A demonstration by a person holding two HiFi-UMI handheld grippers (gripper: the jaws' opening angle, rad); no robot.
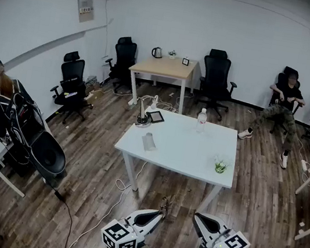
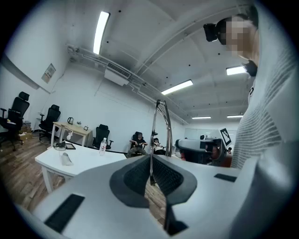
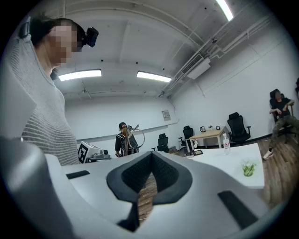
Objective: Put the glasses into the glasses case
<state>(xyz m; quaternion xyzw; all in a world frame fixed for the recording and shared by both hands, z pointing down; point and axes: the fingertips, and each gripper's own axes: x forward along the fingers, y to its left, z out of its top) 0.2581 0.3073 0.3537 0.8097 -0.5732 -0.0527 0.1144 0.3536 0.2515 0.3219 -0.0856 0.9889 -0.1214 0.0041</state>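
1. My left gripper (image 2: 150, 158): jaws drawn narrow and clamped on the glasses (image 2: 159, 122). I pinch a thin metal part low down, so the frame rises toward 12 o'clock from my tips, clear of the pads and easy to watch.
2. Glasses: a thin wire frame, with a round lens showing in the right gripper view. They are carried in the air just ahead of my body, between the two grippers and well apart from the table.
3. My right gripper (image 3: 150, 156): jaws together at the tips with nothing between them. It is held level at 3 o'clock of the left one. I judge it is kept free to steady or open the case.
4. White table (image 1: 185, 155): at my 12 o'clock, well apart from me, so I judge an approach comes first.
5. Pale oblong item (image 1: 149, 142), near the table's 9 o'clock edge: I take it for the glasses case. Whether it lies open I cannot tell.
6. Other table items, not part of the task: bottle (image 1: 201, 120) at 12 o'clock, dark tablet (image 1: 156, 116) at 10 o'clock, green thing (image 1: 220, 165) at 4 o'clock.
7. Status: glasses gripped, not yet cased.
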